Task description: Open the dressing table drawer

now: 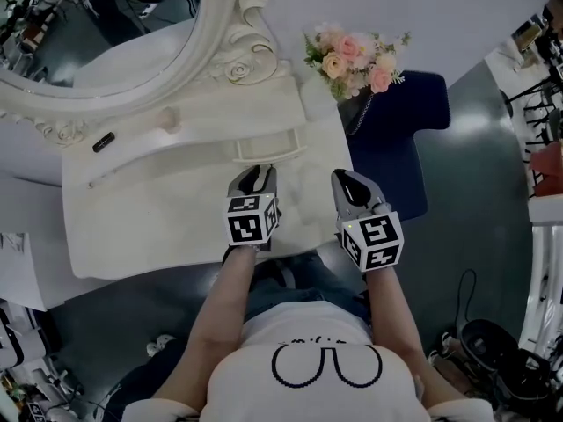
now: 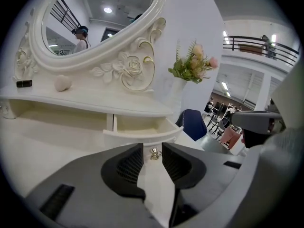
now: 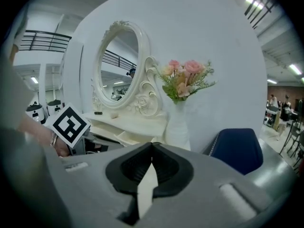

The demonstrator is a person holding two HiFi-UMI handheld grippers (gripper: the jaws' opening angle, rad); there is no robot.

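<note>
The white dressing table (image 1: 158, 227) has a small drawer (image 1: 268, 151) under its upper shelf, and that drawer stands pulled out. In the left gripper view the drawer (image 2: 142, 133) shows its hollow inside, with its small metal knob (image 2: 153, 152) on the front. My left gripper (image 2: 152, 149) is open right in front of it; the knob sits in the gap between the pads (image 2: 130, 163) and neither pad presses on it. From the head view, the left gripper (image 1: 255, 177) points at the drawer front. My right gripper (image 1: 348, 183) hovers to the right over the table's corner, and its shut tips (image 3: 152, 146) hold nothing.
An oval mirror in an ornate white frame (image 1: 230, 55) stands at the back. A white vase of pink flowers (image 1: 352, 55) is on the table's right end, and a blue chair (image 1: 396, 130) is beside it. A small black object (image 1: 103, 141) lies on the shelf.
</note>
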